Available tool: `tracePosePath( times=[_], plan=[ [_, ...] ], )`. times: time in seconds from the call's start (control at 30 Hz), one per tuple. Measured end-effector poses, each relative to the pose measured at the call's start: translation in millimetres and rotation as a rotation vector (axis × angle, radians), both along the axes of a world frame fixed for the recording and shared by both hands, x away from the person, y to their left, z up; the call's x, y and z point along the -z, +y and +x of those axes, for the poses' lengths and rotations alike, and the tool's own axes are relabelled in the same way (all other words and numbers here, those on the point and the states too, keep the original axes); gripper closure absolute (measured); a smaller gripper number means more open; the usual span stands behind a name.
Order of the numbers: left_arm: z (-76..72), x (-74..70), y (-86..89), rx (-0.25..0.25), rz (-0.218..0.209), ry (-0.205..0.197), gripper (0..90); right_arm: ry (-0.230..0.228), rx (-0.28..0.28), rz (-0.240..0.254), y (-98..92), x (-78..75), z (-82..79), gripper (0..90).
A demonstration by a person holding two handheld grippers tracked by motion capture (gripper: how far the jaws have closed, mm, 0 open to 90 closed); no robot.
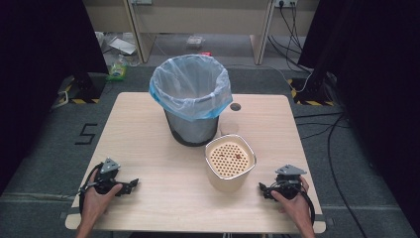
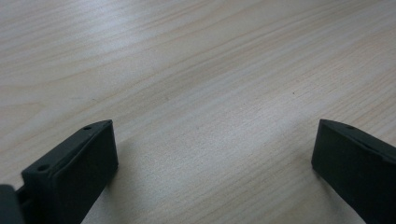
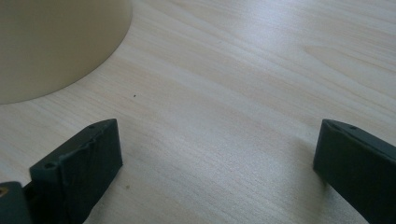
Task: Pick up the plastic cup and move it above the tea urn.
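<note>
On the near half of the light wooden table [image 1: 148,144], two hand-held grippers rest low, one at each side. Left gripper [image 1: 132,184] near the left front corner, gripped by the person's left hand [image 1: 96,198], jaws pointing toward the table's middle. In the left gripper view its two black jaws stand wide apart over bare wood grain — nothing between them.

Right gripper [image 1: 261,188] near the right front corner, held by the right hand [image 1: 292,203], jaws pointing left toward the cream container [image 1: 230,176]. In the right gripper view the jaws are spread wide too, with bare table between them; the container's rounded cream wall [image 3: 56,46] sits at the upper left, ahead of the left jaw and apart from it. Not touched.

The container stands just right of the table's centre, closer to the right gripper than to the left. It has a metallic rim and a perforated insert [image 1: 229,157] on top, dotted with round holes; a small reddish bit [image 1: 238,155] lies on the insert — too small to say what it is.

Behind it, just beside and toward the far edge, a grey waste bin [image 1: 192,124] lined with a pale blue plastic bag [image 1: 190,89], bag folded over the rim. A round dark hole [image 1: 235,106] in the tabletop sits right of the bin.

Grey plates on top of both grippers; cables loop by each wrist.
</note>
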State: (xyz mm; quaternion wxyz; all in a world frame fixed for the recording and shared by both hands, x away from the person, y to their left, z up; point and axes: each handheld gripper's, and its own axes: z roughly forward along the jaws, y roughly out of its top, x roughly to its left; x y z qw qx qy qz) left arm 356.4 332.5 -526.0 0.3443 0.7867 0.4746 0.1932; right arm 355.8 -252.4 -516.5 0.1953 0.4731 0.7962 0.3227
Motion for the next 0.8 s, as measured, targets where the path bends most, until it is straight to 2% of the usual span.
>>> tracePosePath(
  times=[0.1,0.2,0.5,0.53,0.6,0.77,0.8],
  plan=[
    [0.0,0.0,0.0,0.0,0.0,0.0,0.0,-0.004,0.007,0.004,-0.8,-0.3,-0.3,4.5],
    [0.0,0.0,0.0,0.0,0.0,0.0,0.0,-0.026,0.012,0.014,-4.5,-2.8,-1.7,22.1],
    [0.0,0.0,0.0,0.0,0.0,0.0,0.0,-0.065,0.025,0.031,-10.7,-18.2,-1.8,24.5],
    [0.0,0.0,0.0,0.0,0.0,0.0,0.0,-0.073,0.027,0.031,-12.0,-25.4,0.3,25.9],
    [0.0,0.0,0.0,0.0,0.0,0.0,0.0,-0.086,0.029,0.036,-12.5,-29.8,2.0,26.4],
    [0.0,0.0,0.0,0.0,0.0,0.0,0.0,-0.135,0.017,0.035,-8.1,-61.4,18.7,32.2],
    [0.0,0.0,0.0,0.0,0.0,0.0,0.0,-0.135,0.017,0.035,-8.1,-61.4,18.7,32.2]
  ],
)
